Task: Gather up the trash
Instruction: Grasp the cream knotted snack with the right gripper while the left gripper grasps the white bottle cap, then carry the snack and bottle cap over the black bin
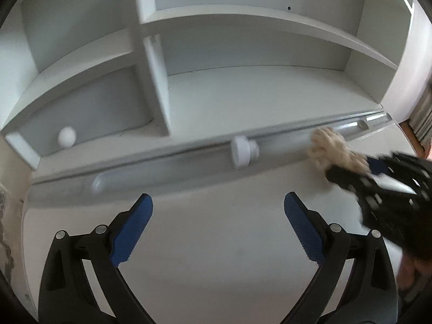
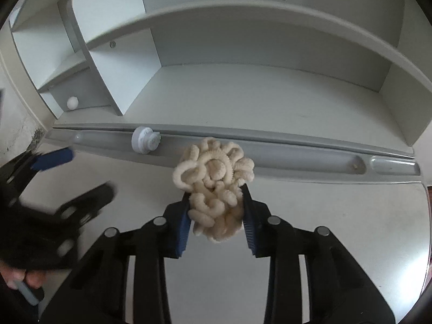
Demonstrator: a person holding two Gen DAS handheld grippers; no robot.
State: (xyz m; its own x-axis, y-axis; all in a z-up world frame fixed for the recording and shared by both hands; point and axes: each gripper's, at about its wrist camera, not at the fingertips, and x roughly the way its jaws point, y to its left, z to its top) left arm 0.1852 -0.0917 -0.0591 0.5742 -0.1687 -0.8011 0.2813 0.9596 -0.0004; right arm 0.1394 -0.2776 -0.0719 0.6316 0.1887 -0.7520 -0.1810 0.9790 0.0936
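We held the wad [image 2: 214, 186] of cream curly foam in the right tool [image 2: 216, 202], closed on its lower half, centre of the right view, just over the counter [image 2: 216, 270] beside the grey tray [image 2: 297, 159]. The left tool [image 1: 218, 216] stood wide open and empty. We judged a steady squeeze best, since loose curls could shed. A cap [image 2: 144, 140] lay in the tray, upper left. The shelf [image 2: 270, 94] edge lay beyond; open counter nearer us gave room to withdraw.

Both wrist views close above desk [image 1: 216, 243], facing shared shelves [image 2: 243, 13].
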